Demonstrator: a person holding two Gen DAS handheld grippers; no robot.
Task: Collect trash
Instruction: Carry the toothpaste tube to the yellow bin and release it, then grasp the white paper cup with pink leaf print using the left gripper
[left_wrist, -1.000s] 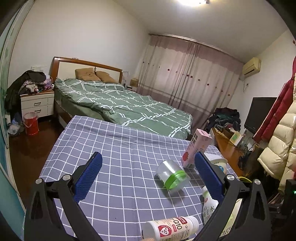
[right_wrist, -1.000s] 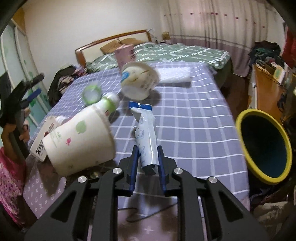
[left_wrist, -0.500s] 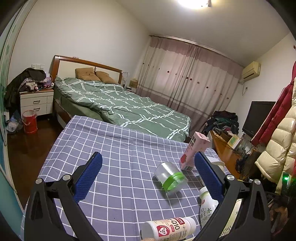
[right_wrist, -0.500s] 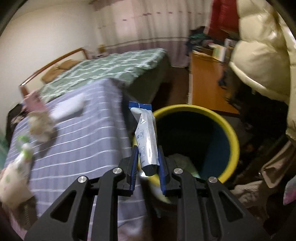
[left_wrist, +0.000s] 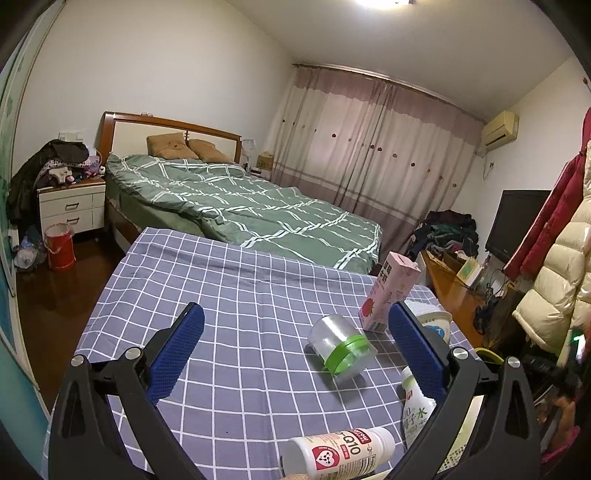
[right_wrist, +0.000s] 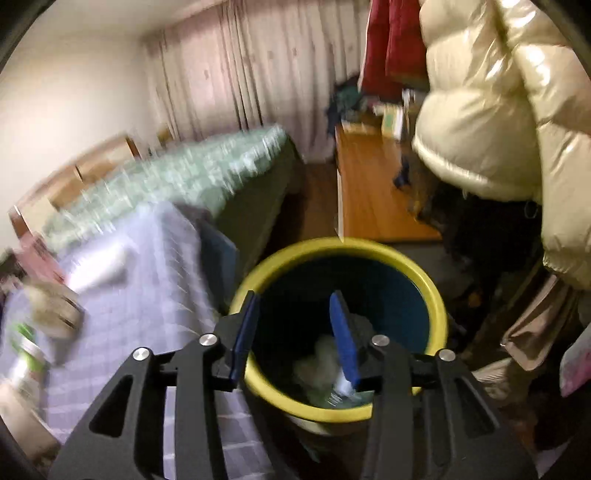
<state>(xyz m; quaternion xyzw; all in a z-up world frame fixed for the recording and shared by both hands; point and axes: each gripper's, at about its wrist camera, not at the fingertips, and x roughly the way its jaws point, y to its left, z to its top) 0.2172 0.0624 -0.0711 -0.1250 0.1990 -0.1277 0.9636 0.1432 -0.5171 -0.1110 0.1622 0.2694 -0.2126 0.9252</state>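
In the right wrist view my right gripper (right_wrist: 294, 295) hangs over a yellow-rimmed bin (right_wrist: 436, 295) beside the table. Its jaws are opening and nothing is between them. A white tube (right_wrist: 341, 386) lies down in the bin among pale trash. My left gripper (left_wrist: 294, 314) stands open and empty over the checked tablecloth (left_wrist: 229, 295). Ahead of it lie a clear jar with a green lid (left_wrist: 341, 350), an upright pink carton (left_wrist: 388, 295), a white paper cup (left_wrist: 434, 321), a white supplement bottle (left_wrist: 338, 452) and a white drink bottle (left_wrist: 415, 410).
A green-quilted bed (left_wrist: 258, 210) lies beyond the table. A cream puffer jacket (right_wrist: 498, 110) hangs right beside the bin. A wooden desk (right_wrist: 369, 192) stands behind it. A nightstand (left_wrist: 70, 206) and red bucket (left_wrist: 59, 247) stand at far left.
The right gripper swung from the table to above the bin with the tube. Its jaws then parted and the tube dropped in. The left gripper stayed put.
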